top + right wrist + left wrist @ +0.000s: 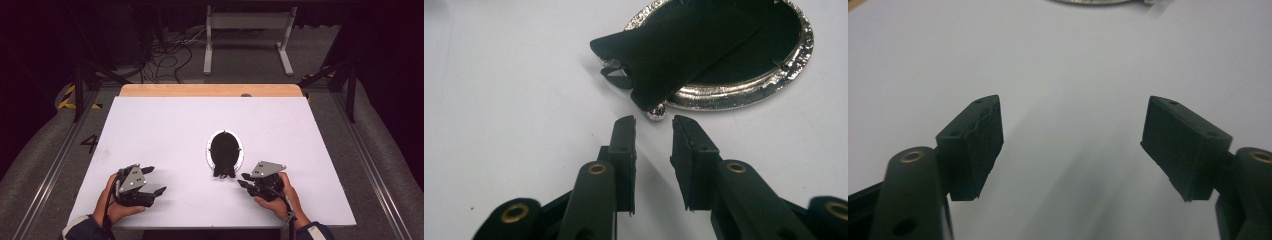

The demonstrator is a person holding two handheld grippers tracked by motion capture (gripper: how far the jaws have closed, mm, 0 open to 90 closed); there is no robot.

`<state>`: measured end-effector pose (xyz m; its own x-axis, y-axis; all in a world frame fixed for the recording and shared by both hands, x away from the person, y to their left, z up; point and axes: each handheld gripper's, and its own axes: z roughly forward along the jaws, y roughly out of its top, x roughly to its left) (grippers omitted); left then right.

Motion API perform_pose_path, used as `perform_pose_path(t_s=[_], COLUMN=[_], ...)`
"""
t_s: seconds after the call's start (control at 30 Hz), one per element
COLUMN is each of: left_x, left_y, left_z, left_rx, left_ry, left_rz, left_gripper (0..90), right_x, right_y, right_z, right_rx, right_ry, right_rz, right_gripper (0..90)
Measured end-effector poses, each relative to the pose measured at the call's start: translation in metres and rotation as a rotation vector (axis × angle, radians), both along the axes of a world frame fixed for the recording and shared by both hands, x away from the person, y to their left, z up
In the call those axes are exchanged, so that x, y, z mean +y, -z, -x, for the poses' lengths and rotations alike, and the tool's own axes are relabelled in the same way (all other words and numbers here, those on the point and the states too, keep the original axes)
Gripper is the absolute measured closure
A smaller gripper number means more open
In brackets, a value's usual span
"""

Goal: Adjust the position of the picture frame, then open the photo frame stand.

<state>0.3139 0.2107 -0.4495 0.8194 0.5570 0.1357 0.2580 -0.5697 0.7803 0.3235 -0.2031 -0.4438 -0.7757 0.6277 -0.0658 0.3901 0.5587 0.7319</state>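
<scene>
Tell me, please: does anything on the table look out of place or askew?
Yes. The oval silver frame lies face down on the white table, and its black back stand sticks out past the rim at a slant, beside small silver feet.

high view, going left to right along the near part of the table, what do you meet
left gripper → oval silver-rimmed frame with a black back and stand → right gripper, all over the white table top
</scene>
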Motion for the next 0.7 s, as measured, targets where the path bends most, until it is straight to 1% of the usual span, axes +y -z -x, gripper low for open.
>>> perform_pose_path(t_s=[0.07, 0.13, 0.23, 0.27, 0.3, 0.33, 0.37, 0.4, 0.43, 0.47, 0.53, 0.63, 0.7], left_x=[0.010, 0.018, 0.027, 0.028, 0.028, 0.027, 0.026, 0.024, 0.023, 0.021, 0.019, 0.016, 0.017], left_y=[0.003, 0.006, 0.008, 0.009, 0.009, 0.009, 0.009, 0.009, 0.009, 0.009, 0.010, 0.010, 0.011], left_z=[0.004, 0.006, 0.007, 0.008, 0.007, 0.007, 0.006, 0.006, 0.005, 0.004, 0.002, 0.002, 0.002], left_rx=[0.020, 0.037, 0.069, 0.074, 0.073, 0.074, 0.069, 0.070, 0.075, 0.072, 0.078, 0.083, 0.087], left_ry=[-0.012, -0.029, -0.044, -0.045, -0.044, -0.054, -0.051, -0.052, -0.047, -0.043, -0.039, -0.035, -0.030], left_rz=[0.009, 0.006, 0.045, 0.046, 0.039, 0.038, 0.035, 0.038, 0.036, 0.032, 0.038, 0.028, 0.038], left_gripper=[23.4, 22.2, 20.5, 20.2, 20.0, 19.5, 19.1, 19.0, 18.8, 18.7, 18.5, 18.3, 18.3], right_x=[-0.001, -0.001, 0.000, 0.001, 0.002, 0.003, 0.003, 0.002, 0.002, 0.002, 0.001, 0.001, 0.002], right_y=[0.001, 0.001, 0.004, 0.006, 0.007, 0.008, 0.008, 0.009, 0.009, 0.010, 0.010, 0.010, 0.009], right_z=[0.000, -0.001, -0.004, -0.005, -0.005, -0.005, -0.005, -0.005, -0.004, -0.003, -0.002, -0.001, -0.004], right_rx=[0.005, 0.013, 0.028, 0.033, 0.037, 0.039, 0.042, 0.043, 0.044, 0.042, 0.038, 0.046, 0.058], right_ry=[0.001, 0.000, 0.010, 0.011, 0.010, 0.011, 0.011, 0.014, 0.018, 0.020, 0.031, 0.040, 0.041], right_rz=[0.003, 0.006, 0.013, 0.019, 0.028, 0.034, 0.036, 0.036, 0.036, 0.037, 0.034, 0.038, 0.036], right_gripper=[72.4, 72.2, 69.7, 69.1, 68.1, 66.8, 65.7, 65.3, 64.7, 64.1, 63.3, 61.9, 61.0])
